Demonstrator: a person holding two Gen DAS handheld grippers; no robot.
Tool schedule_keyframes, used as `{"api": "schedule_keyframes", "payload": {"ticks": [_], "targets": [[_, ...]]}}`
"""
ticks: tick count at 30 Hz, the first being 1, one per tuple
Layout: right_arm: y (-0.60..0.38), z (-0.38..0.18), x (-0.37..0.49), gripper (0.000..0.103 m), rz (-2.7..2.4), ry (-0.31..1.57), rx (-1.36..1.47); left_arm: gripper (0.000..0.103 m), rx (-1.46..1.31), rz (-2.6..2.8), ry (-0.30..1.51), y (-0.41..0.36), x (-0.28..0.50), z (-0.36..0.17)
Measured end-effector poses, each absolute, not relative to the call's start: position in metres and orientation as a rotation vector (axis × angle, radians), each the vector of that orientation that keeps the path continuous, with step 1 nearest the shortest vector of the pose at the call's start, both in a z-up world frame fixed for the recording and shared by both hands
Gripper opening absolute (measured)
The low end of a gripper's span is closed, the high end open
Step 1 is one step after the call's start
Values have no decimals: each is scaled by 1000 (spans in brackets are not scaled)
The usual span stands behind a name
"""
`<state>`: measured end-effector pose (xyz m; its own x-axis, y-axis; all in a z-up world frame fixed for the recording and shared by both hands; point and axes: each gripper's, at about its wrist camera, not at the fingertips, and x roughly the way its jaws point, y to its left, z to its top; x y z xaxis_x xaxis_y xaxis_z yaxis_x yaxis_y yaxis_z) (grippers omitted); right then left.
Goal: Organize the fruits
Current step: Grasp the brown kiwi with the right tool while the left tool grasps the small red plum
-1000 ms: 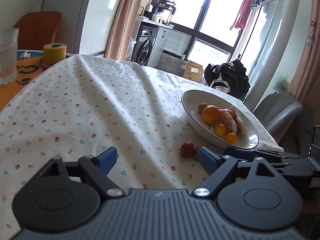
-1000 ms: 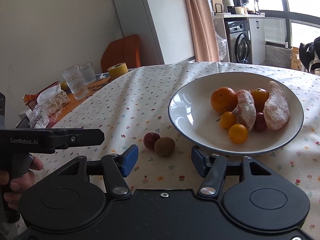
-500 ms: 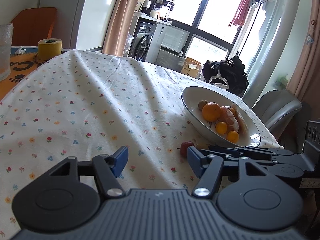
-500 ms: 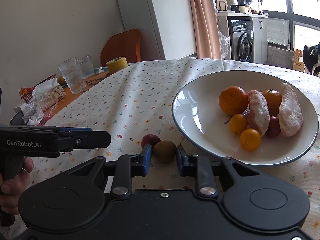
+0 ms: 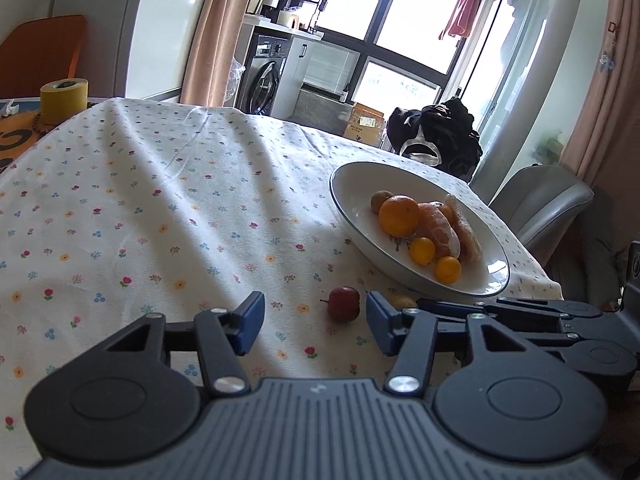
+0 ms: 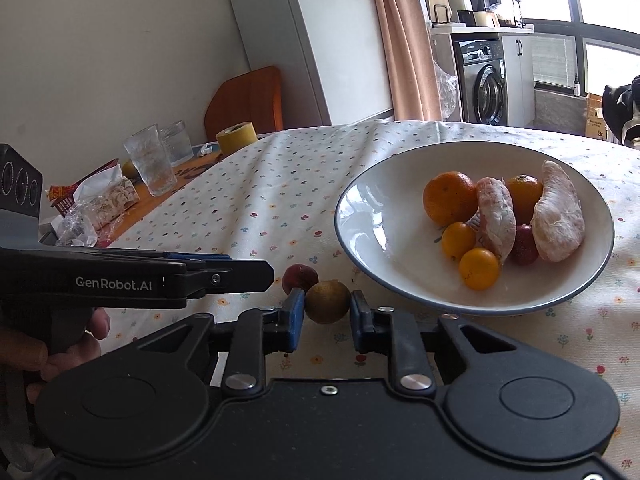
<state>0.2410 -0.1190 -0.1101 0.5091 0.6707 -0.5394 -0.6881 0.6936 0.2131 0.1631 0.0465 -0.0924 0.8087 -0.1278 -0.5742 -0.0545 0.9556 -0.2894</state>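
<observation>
At lower centre of the right wrist view, the right gripper (image 6: 327, 312) appears to pinch a brownish fruit (image 6: 327, 301) on the tabletop, jaws touching or nearly. Next comes lifting it into the white bowl (image 6: 360, 216) at right. The left gripper (image 5: 314, 322), jaws spread, hovers near a small red fruit (image 5: 343, 303).

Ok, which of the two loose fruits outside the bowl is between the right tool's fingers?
The brownish-green fruit, sitting between the right tool fingers. The small red fruit lies just beyond it, outside the grip.

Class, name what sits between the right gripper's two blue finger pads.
A brownish-green round fruit, seen in the right wrist view, with the pads closed against its sides.
</observation>
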Motion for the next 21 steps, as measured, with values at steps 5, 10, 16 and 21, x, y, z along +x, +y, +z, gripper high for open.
{"api": "schedule_keyframes", "payload": {"ticks": [5, 10, 16, 21], "targets": [[-129, -108, 239, 22, 815, 636, -8, 51, -288, -60, 644, 37, 175, -95], [-140, -103, 239, 22, 808, 634, 8, 48, -279, -66, 661, 29, 186, -99], [-148, -94, 238, 22, 807, 610, 19, 23, -274, -71, 693, 23, 192, -101], [-149, -88, 239, 22, 814, 588, 23, 22, -271, -65, 667, 22, 188, -89]]}}
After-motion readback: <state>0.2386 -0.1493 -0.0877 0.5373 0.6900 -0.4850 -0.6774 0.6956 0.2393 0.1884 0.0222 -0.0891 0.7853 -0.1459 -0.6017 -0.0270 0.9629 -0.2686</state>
